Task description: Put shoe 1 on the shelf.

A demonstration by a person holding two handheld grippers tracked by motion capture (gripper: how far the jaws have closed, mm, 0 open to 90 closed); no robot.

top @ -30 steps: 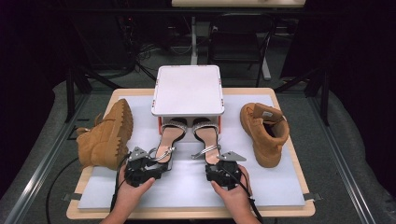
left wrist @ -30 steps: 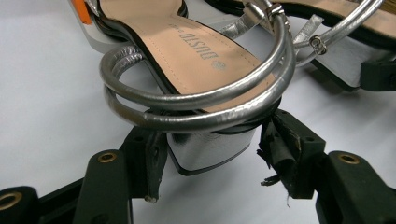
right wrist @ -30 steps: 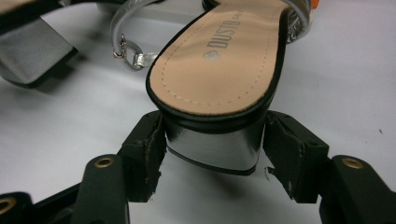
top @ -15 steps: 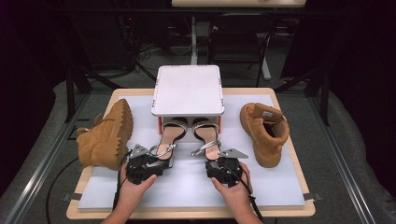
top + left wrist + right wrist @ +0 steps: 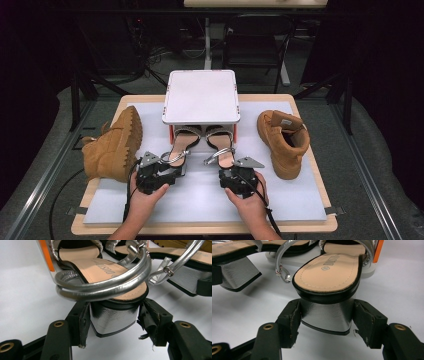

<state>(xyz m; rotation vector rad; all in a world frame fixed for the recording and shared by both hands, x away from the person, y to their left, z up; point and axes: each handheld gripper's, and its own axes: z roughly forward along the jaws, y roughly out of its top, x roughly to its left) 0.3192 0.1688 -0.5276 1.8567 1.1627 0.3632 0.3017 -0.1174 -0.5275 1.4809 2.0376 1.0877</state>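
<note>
**Two grippers at the heels of two silver sandals**

Everything is placed here by the white box (image 5: 201,96) that stands at the middle back of the tabletop (image 5: 310,220). There is one box, two tan boots, two sandals and two grippers.

Well to the left of the box, one tan boot (image 5: 114,146) lies on its side with its lugged sole turned toward the box.

In front of the box and slightly left, the left sandal (image 5: 105,272) has its toe tucked under the box's front edge and its silver block heel pointing at the person. The left gripper (image 5: 161,172) sits at that heel. In the left gripper view its fingers (image 5: 80,322) bracket the heel: the left one lies against it, while the right one seems to stand a sliver off, though the frayed pad makes that hard to judge. The jaws have just been closing a little.

In front of the box and slightly right, the right sandal (image 5: 329,272) lies the same way. The right gripper (image 5: 235,176) has its fingers (image 5: 291,320) on either side of the heel, both close against it.

Well to the right of the box, the second tan boot (image 5: 283,140) stands upright with its toe toward the person.
</note>
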